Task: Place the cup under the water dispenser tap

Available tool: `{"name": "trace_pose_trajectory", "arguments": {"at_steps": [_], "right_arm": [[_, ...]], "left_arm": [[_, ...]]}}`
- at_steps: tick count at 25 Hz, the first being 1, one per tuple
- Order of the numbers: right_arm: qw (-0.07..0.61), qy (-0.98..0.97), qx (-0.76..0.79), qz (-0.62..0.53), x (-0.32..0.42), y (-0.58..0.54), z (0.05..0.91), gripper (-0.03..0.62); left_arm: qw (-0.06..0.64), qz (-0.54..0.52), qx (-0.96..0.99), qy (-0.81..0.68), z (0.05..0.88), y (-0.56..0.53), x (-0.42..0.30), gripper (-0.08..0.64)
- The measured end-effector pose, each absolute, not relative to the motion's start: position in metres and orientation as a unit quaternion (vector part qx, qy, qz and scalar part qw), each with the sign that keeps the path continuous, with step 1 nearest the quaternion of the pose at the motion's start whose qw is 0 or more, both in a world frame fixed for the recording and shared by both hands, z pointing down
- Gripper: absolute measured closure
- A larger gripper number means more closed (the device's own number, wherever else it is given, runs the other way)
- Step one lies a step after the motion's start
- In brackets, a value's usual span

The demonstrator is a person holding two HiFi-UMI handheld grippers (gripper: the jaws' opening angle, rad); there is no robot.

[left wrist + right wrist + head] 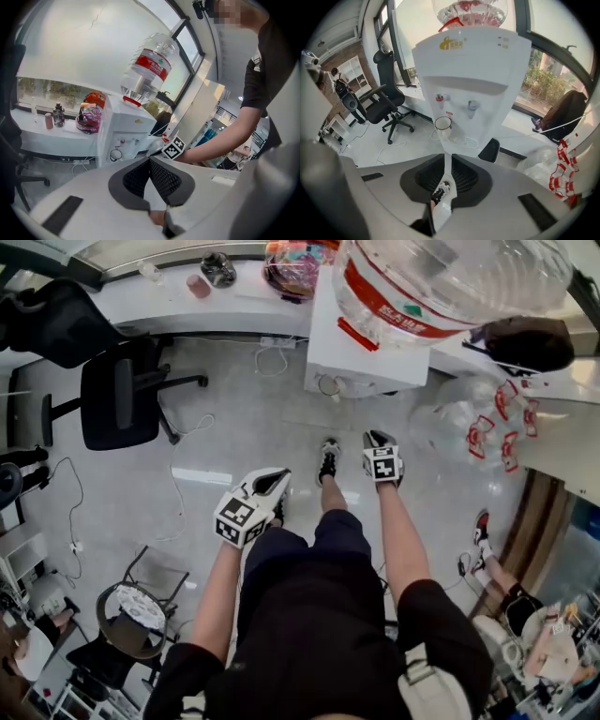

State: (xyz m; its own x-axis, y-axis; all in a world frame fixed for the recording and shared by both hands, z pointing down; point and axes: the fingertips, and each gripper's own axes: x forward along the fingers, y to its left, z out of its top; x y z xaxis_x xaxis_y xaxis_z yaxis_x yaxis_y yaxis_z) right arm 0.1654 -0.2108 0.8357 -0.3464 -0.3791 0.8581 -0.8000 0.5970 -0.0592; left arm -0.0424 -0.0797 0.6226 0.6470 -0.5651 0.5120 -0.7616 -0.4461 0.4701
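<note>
A white water dispenser point(471, 79) with a bottle point(441, 277) on top stands ahead. A clear cup point(443, 125) sits on its drip tray below the red tap point(439, 98), left of the blue tap point(472, 106). The cup point(116, 154) also shows small in the left gripper view. My right gripper point(447, 161) hangs well back from the dispenser; its jaws stand a narrow slit apart with nothing between them. My left gripper point(150, 161) has its pads meeting at the tip, empty. Both grippers, left point(277, 482) and right point(377, 439), hover over the floor before the dispenser point(370, 348).
A black office chair point(122, 395) stands at the left. A counter point(169, 292) with small items runs along the window. Plastic bags with red print point(487, 427) lie right of the dispenser. Cables trail on the floor point(178, 484). A round stool point(131, 615) is near left.
</note>
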Motion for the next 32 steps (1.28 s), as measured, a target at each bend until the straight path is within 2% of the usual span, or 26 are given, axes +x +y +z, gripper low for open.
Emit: {"name": "trace_pose_trajectory", "arguments": {"at_steps": [5, 17, 32], "right_arm": [[0.424, -0.796, 0.354, 0.248, 0.166, -0.184, 0.802, 0.588], [0.369, -0.85, 0.313, 0.207, 0.122, -0.155, 0.713, 0.588], [0.309, -0.878, 0.33, 0.157, 0.079, -0.064, 0.629, 0.589]], "left_arm": [[0.343, 0.134, 0.844, -0.391, 0.607, -0.077, -0.039, 0.56], [0.305, 0.128, 0.866, -0.376, 0.565, -0.072, -0.047, 0.561], [0.272, 0.126, 0.892, -0.337, 0.548, -0.023, -0.05, 0.561]]}}
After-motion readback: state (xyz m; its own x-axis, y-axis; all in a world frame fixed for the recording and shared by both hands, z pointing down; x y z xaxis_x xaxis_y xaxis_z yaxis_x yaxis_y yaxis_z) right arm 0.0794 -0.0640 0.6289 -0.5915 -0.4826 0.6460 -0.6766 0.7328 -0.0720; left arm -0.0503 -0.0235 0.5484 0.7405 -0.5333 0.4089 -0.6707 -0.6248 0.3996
